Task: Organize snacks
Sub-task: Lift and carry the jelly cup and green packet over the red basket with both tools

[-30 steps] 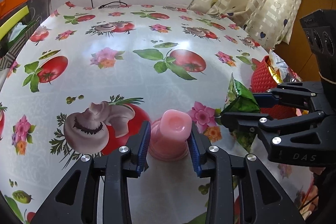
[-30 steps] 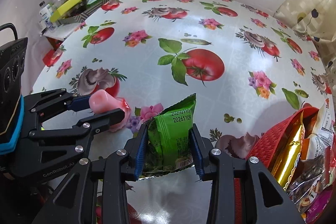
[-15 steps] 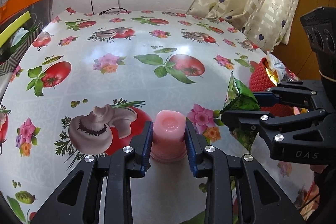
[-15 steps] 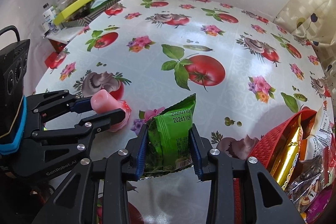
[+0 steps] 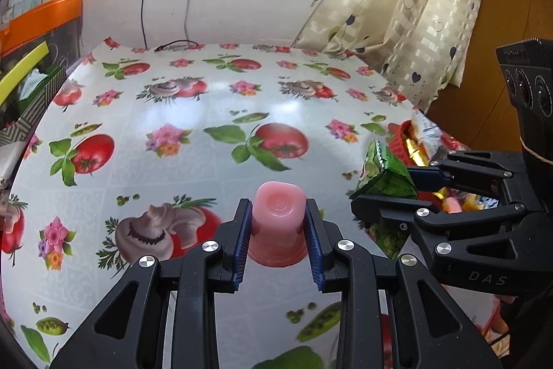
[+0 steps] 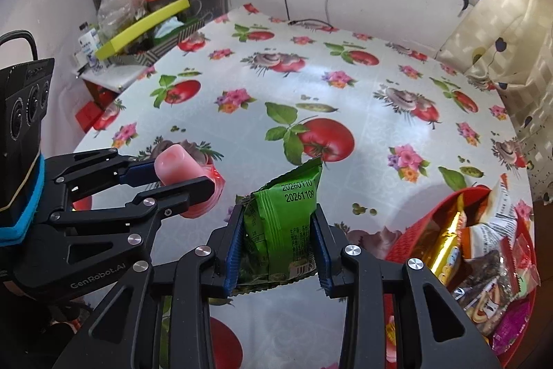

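The pink jelly cup [image 5: 278, 223] is upside down, its flat base up and wide rim low, pinched on two sides just above the flowered tablecloth. The green snack packet [image 6: 283, 223] stands upright, printed dates near its crimped top, beside the red basket [image 6: 414, 230] heaped with wrapped snacks

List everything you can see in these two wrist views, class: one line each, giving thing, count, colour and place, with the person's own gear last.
Jelly cup: one, pink, upside down between the left gripper's pads.
Snack packet: one, green, clamped in the right gripper.
Basket: one, red, at the table's right edge, filled with mixed wrapped snacks; count unclear.
Tablecloth: one, white with tomatoes, mushrooms and flowers, covering the table.
Curtain: one, cream with hearts, far right.
Cables: two, dark and white, hanging from the windowsill.
Shelf clutter: several items, orange and yellow among them, far left.
Left gripper: one, black with blue pads, shut on the cup.
Right gripper: one, same colours, shut on the packet.
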`<state>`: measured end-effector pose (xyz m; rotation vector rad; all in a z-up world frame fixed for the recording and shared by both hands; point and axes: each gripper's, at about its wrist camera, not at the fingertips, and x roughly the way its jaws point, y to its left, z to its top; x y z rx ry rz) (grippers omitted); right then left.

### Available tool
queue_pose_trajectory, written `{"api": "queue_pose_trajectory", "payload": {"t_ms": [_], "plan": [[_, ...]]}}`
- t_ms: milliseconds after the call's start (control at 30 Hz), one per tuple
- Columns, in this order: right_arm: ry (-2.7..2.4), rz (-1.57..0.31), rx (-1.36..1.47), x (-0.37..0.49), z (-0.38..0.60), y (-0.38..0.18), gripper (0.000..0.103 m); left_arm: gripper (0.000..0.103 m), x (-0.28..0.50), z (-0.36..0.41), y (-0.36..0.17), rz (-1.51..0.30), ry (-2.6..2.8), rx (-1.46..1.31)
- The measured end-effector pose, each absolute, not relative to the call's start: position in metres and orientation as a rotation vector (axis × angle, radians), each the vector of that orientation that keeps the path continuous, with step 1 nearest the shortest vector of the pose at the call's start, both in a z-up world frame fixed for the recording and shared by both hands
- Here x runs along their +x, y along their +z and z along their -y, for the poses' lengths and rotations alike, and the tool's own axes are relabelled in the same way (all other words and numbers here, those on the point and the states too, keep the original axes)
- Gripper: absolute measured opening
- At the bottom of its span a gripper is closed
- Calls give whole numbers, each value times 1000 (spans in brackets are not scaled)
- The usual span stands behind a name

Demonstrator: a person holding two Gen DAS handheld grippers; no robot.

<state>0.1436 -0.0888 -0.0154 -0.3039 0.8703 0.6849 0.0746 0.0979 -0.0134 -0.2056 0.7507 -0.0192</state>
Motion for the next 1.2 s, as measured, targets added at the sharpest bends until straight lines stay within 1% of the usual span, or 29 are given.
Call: {"api": "queue_pose_trajectory", "payload": {"t_ms": [533, 1200], "plan": [[581, -769, -239, 130, 146, 22, 32, 31, 87, -49, 22, -696, -117, -166], [483, -736, -176, 127, 207, 33, 32, 31, 108, 12, 38, -685, -240, -114]]}}
